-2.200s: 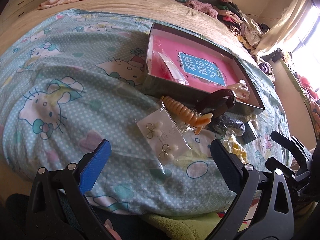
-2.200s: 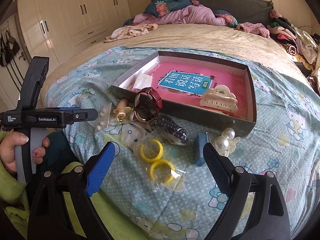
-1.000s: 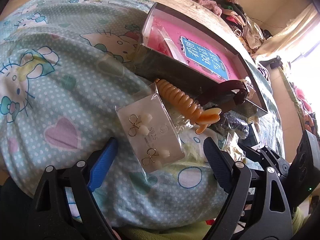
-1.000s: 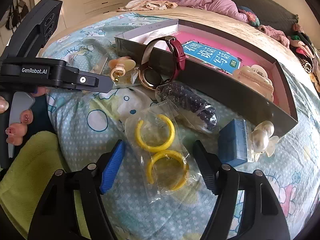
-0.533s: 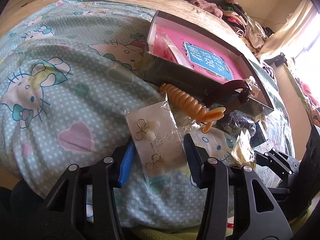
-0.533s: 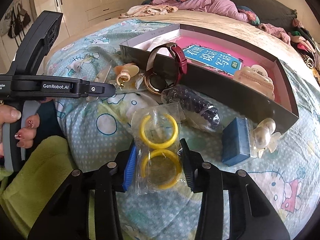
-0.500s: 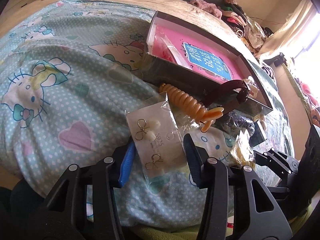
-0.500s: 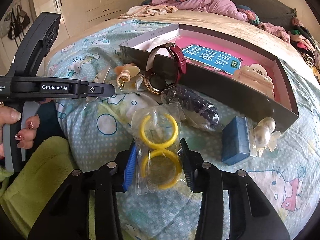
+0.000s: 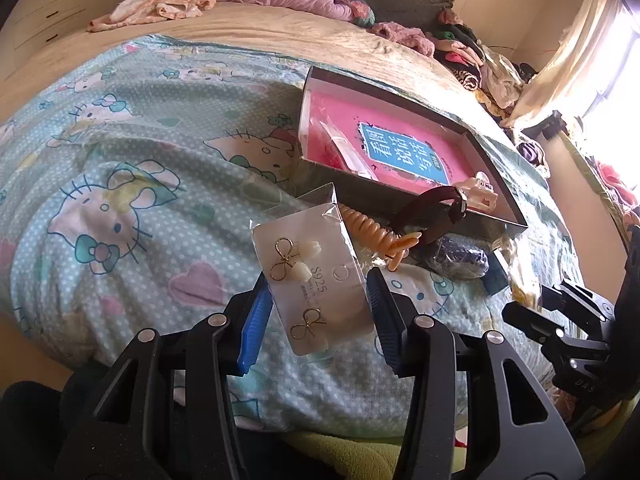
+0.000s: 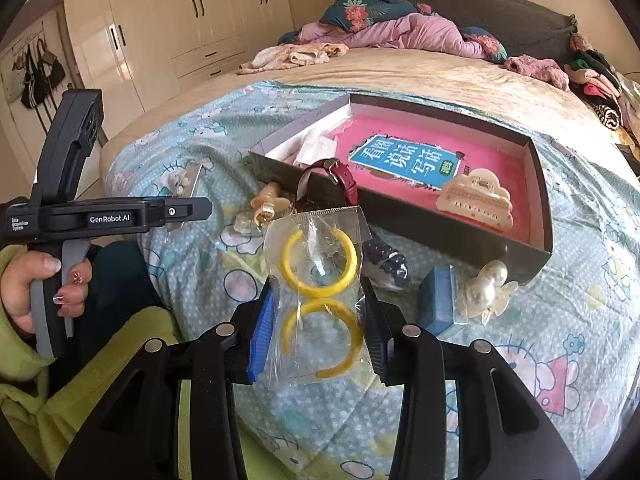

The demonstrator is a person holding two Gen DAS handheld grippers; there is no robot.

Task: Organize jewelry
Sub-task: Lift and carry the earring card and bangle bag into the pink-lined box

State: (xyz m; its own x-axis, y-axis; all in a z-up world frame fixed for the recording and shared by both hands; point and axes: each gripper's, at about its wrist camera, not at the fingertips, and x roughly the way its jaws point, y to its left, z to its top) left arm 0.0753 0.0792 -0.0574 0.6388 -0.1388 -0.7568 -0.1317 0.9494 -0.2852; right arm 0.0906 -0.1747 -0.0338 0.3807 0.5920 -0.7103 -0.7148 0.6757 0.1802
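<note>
My left gripper is shut on a clear packet holding a white card with gold bow earrings, lifted off the bedspread. My right gripper is shut on a clear packet of two yellow hoop earrings, also raised above the bed. Beyond them lies a dark open box with a pink book inside and a cream hair claw. A dark red watch leans on the box's near wall. The other gripper shows at the left in the right wrist view, with a hand on its handle.
On the blue cartoon bedspread lie an orange spiral hair tie, a dark beaded piece in plastic, a small blue box and a pearl clip. Clothes are piled at the bed's far end.
Both grippers came down over their packets, shut on them, and have lifted them up off the bedspread.
</note>
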